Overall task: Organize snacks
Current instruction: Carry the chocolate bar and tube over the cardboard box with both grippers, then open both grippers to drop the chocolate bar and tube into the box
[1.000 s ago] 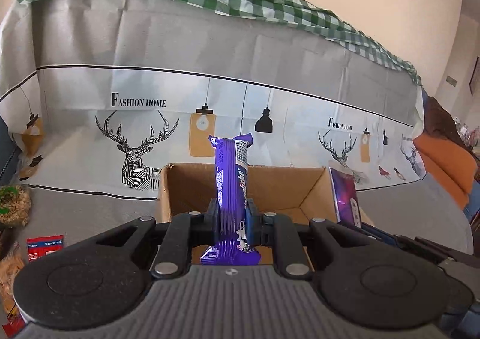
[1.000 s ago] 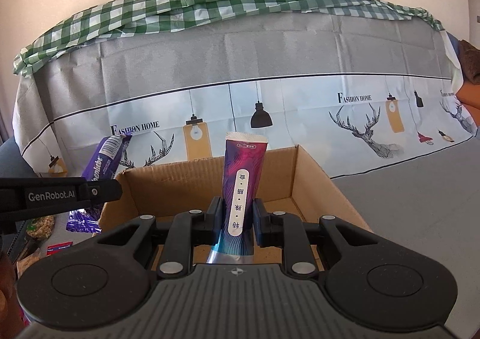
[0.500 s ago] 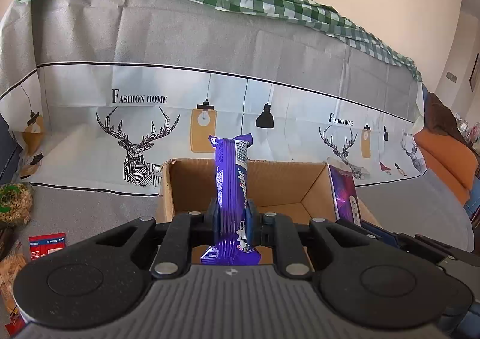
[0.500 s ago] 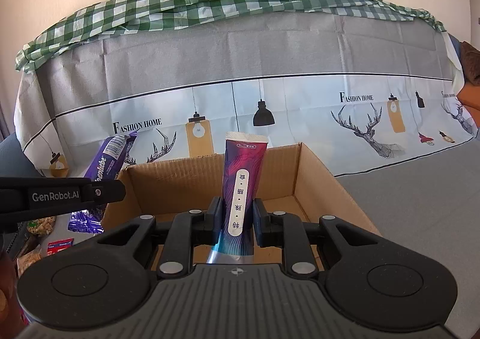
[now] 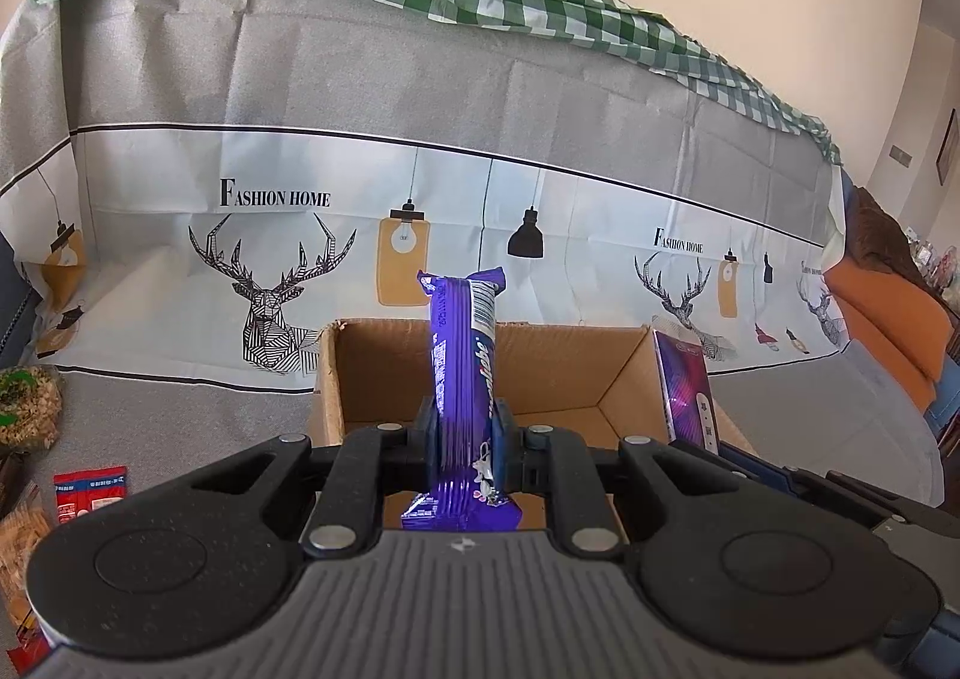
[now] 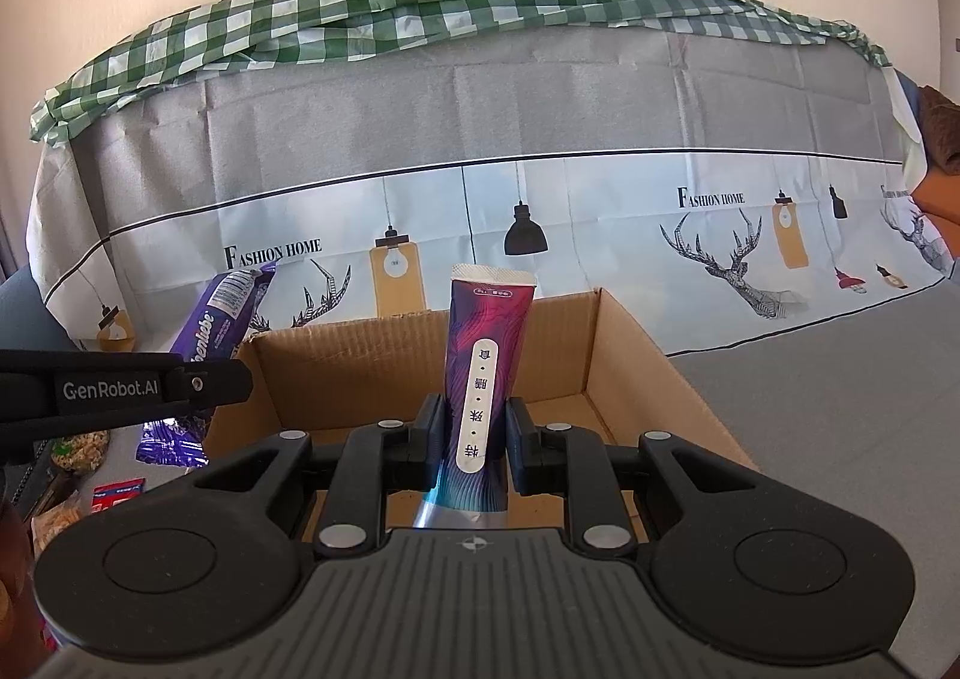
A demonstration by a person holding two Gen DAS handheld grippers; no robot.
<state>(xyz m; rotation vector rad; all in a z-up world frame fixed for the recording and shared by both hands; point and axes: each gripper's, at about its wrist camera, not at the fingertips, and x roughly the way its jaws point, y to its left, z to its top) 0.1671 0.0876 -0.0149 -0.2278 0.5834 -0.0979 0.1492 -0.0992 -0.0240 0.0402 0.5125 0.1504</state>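
Note:
My left gripper [image 5: 465,430] is shut on a purple snack bar [image 5: 463,355] that stands upright between its pads, just before the near rim of an open cardboard box [image 5: 384,355]. My right gripper [image 6: 477,433] is shut on a magenta and blue snack pouch [image 6: 483,361], also upright, over the same cardboard box [image 6: 624,343]. In the right wrist view the left gripper [image 6: 120,388] reaches in from the left with the purple bar [image 6: 225,319]. The pouch [image 5: 684,385] shows at the box's right side in the left wrist view.
The box sits on a grey cloth-covered seat [image 6: 840,379] against a backrest draped in deer-print fabric [image 5: 270,283] and green checked cloth [image 6: 420,6]. Loose snacks lie at the left: a red packet [image 5: 90,490] and a bag of nuts [image 5: 24,409].
Both grippers hold their snacks just as before. The views shift only very slightly.

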